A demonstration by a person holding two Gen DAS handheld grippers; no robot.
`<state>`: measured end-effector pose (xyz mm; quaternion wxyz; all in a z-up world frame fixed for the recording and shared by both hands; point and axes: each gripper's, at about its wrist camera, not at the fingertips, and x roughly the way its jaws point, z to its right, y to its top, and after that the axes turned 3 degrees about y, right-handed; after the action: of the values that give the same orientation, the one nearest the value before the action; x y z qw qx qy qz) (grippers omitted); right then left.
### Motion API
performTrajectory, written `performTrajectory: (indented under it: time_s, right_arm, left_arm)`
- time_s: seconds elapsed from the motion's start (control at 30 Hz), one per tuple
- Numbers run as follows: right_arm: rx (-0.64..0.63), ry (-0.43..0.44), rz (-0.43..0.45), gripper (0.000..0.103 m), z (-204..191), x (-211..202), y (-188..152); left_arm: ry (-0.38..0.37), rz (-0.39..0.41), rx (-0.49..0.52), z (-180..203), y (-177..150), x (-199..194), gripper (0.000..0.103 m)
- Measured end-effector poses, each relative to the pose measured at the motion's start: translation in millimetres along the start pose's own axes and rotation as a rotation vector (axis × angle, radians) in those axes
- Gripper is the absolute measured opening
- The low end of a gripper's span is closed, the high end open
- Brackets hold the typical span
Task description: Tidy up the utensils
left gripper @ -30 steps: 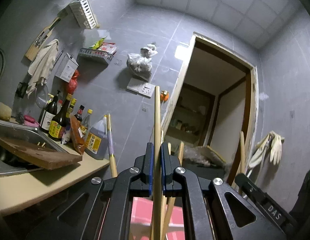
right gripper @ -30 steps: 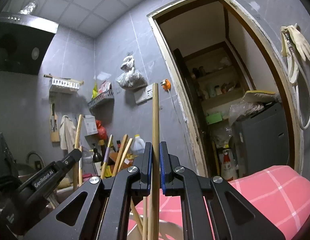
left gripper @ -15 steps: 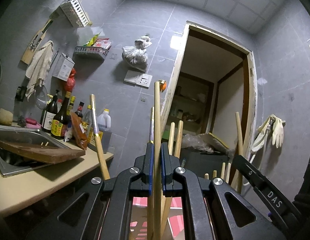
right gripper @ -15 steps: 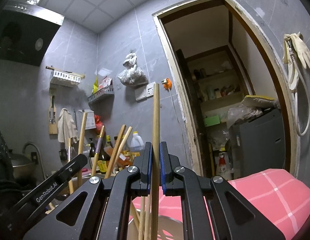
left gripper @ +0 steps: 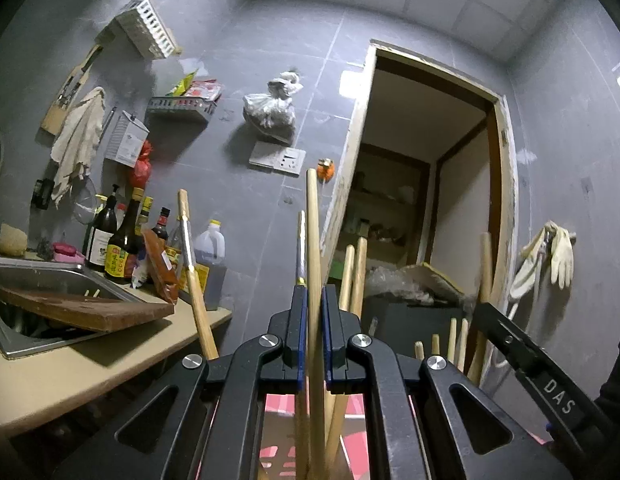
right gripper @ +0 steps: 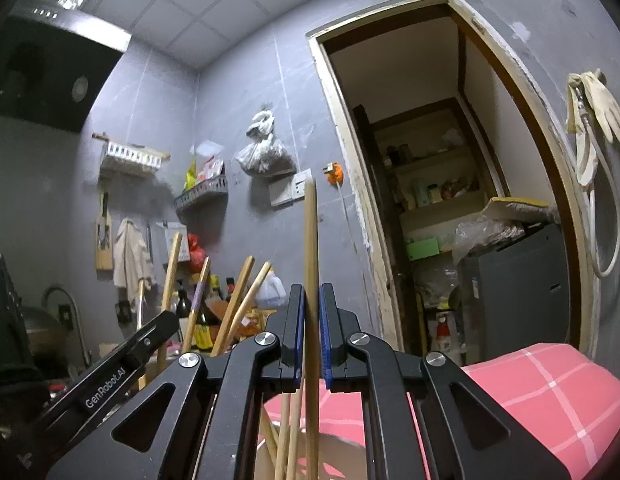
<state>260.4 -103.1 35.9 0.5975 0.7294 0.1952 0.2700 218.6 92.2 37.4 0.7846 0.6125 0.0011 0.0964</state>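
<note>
A long pale wooden chopstick (left gripper: 312,232) stands upright, and my left gripper (left gripper: 313,294) is shut on it between its blue pads. My right gripper (right gripper: 311,292) is shut the same way on a second upright chopstick (right gripper: 310,236). Several loose chopsticks (left gripper: 352,276) lean up around the left gripper, one with a shiny band (left gripper: 188,248). In the right wrist view more loose chopsticks (right gripper: 239,300) fan out to the left. Their lower ends drop into a pale holder (right gripper: 350,454) that the jaws mostly hide.
A pink checked cloth (right gripper: 550,384) lies below on the right. A counter (left gripper: 69,372) with a steel sink (left gripper: 37,276), a wooden board (left gripper: 81,308) and sauce bottles (left gripper: 121,248) is at the left. An open doorway (left gripper: 422,200) lies ahead; gloves (right gripper: 598,108) hang on the right wall.
Both views have rolled slightly. More loose chopsticks now stick up around each gripper than a second ago. Each gripper keeps its hold on its chopstick.
</note>
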Motion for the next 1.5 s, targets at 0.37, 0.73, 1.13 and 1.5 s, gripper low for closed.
performTrajectory:
  time_s: [0.37,0.73,1.13,1.5]
  right_arm:
    - [-0.014,0.006,-0.019,0.008,-2.2,1.3,-0.2]
    - [0.002,-0.009,-0.010,0.019,-0.8,-5.7,8.6]
    - [-0.012,-0.081,-0.050,0.037,4.8,-33.7,26.6]
    - [0.001,-0.129,-0.146,0.054,3.1,-69.8,38.9]
  left_arm:
    - [-0.023,-0.098,0.036,6.8,-9.7,4.8,0.008]
    - [-0.057,-0.132,-0.017,-2.4,-0.3,-1.0,0.034]
    - [-0.070,-0.248,0.019,5.1,17.2,-14.6,0.050]
    - [-0.050,-0.329,0.072,16.4,26.4,-37.6,0.070]
